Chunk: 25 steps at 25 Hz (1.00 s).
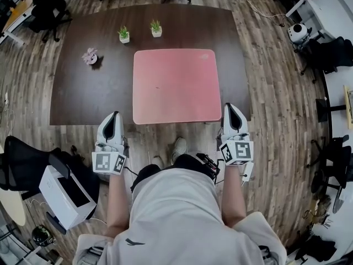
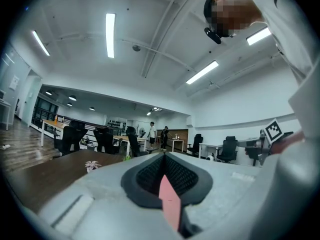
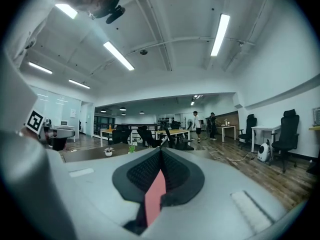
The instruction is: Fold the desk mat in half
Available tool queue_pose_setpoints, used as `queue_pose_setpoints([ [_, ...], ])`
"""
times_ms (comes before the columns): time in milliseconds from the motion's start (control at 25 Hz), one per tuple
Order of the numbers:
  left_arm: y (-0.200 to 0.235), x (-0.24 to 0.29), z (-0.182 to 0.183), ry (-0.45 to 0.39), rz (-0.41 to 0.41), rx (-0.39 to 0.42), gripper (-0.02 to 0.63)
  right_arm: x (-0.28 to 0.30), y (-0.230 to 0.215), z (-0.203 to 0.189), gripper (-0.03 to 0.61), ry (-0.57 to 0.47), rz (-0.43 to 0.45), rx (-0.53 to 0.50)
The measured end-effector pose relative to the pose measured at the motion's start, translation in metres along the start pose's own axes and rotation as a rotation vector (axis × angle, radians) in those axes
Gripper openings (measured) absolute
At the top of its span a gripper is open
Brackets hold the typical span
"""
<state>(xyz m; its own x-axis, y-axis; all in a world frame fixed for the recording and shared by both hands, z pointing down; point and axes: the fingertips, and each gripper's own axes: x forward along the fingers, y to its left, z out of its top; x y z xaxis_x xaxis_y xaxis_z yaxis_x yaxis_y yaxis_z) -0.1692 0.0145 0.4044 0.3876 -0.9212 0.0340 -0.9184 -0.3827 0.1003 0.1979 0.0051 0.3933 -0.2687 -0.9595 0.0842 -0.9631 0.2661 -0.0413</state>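
While the pink desk mat (image 1: 176, 86) lies flat on the brown table (image 1: 83, 93), left gripper (image 1: 115, 116) and right gripper (image 1: 229, 108) flank its near corners, just beside it. Both grippers' jaws are closed together.

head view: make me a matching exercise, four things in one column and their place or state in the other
Things:
1 desk mat
2 potted plants
3 purple flower
4 left gripper

Place or state:
a side by side near the far edge of the table
b flat and unfolded, at the table's near edge
c jaws shut, apart from the desk mat, left of its near corner
d alone on the table, left of the desk mat

Pairs: 1-b, 2-a, 3-d, 4-c
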Motion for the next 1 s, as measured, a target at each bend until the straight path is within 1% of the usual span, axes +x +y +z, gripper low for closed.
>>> queue_pose_setpoints([
  [120, -0.002, 0.009, 0.000, -0.001, 0.008, 0.002, 0.002, 0.008, -0.005, -0.003, -0.002, 0.014, 0.014, -0.020],
  [360, -0.004, 0.020, 0.000, -0.004, 0.041, 0.008, 0.002, 0.021, -0.023, -0.006, -0.002, 0.020, 0.024, -0.021],
  [720, -0.022, 0.036, -0.003, 0.003, 0.095, 0.006, 0.002, 0.039, -0.049, -0.006, -0.002, 0.016, 0.096, -0.016],
  [1000, -0.025, 0.038, -0.004, 0.011, 0.121, 0.016, 0.002, 0.047, -0.060, -0.008, -0.002, 0.007, 0.108, -0.003],
])
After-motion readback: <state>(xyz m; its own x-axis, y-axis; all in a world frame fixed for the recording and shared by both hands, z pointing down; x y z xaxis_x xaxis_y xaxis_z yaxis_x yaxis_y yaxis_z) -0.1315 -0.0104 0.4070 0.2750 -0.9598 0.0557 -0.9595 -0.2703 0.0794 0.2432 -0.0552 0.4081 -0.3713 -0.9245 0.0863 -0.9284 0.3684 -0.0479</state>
